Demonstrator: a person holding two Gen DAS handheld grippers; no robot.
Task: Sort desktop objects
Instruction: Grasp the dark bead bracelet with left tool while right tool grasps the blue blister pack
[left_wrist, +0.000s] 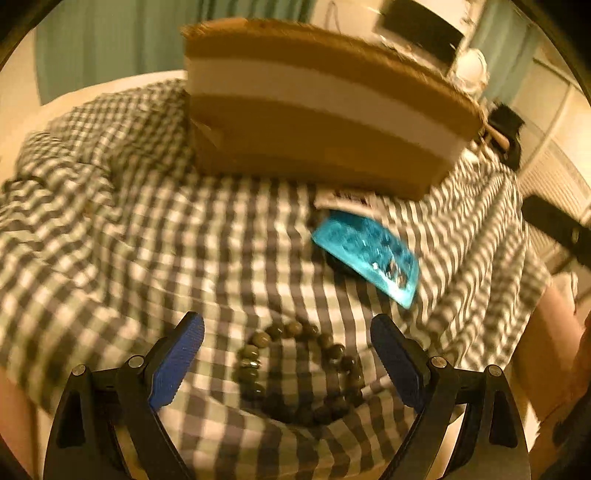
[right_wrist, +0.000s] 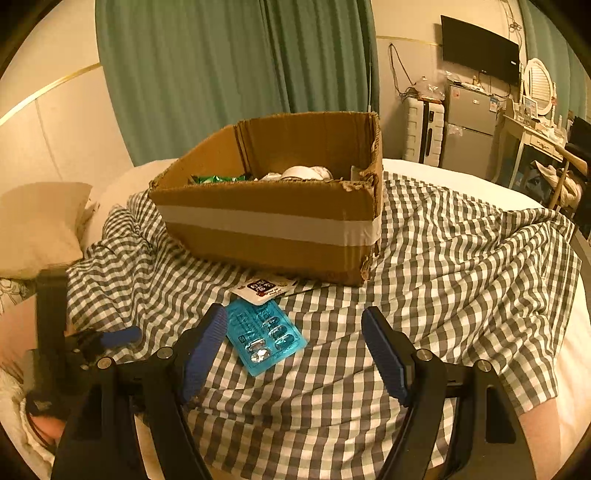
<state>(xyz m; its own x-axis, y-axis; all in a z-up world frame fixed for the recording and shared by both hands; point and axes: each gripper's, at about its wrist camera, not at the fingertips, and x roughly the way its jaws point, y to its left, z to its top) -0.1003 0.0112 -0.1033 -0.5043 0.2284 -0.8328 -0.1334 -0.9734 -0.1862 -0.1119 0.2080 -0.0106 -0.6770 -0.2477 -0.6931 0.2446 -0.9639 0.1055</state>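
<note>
Two grippers are over a bed covered with a grey-and-white checked cloth (right_wrist: 443, 258), and both have their jaws spread with nothing pinched. In the left wrist view the left gripper (left_wrist: 288, 354) points down at a bracelet of dark round beads (left_wrist: 295, 373), which lies on the cloth between the two blue pads — the pads (left_wrist: 177, 365) stand apart from the beads on both sides and do not touch them. From the bracelet, at about one o'clock, lies a blue blister pack (left_wrist: 369, 254), and just past it, at twelve o'clock, a small white card with a dark printed code (left_wrist: 347, 199) rests with its edge over the top of the pack. Behind the card stands a brown cardboard box (left_wrist: 317, 122) with a white tape band around it; this view is blurred. In the right wrist view the right gripper (right_wrist: 295, 350) is near the same blister pack (right_wrist: 266, 336), which lies just beside its left pad, toward eleven o'clock, not between the pads. The card (right_wrist: 264, 288) touches the far end of the pack. The box (right_wrist: 273, 221) sits open at twelve o'clock and holds something green and something white, which I cannot name. At nine o'clock the left gripper (right_wrist: 92, 343) is partly visible, low over the cloth.
</note>
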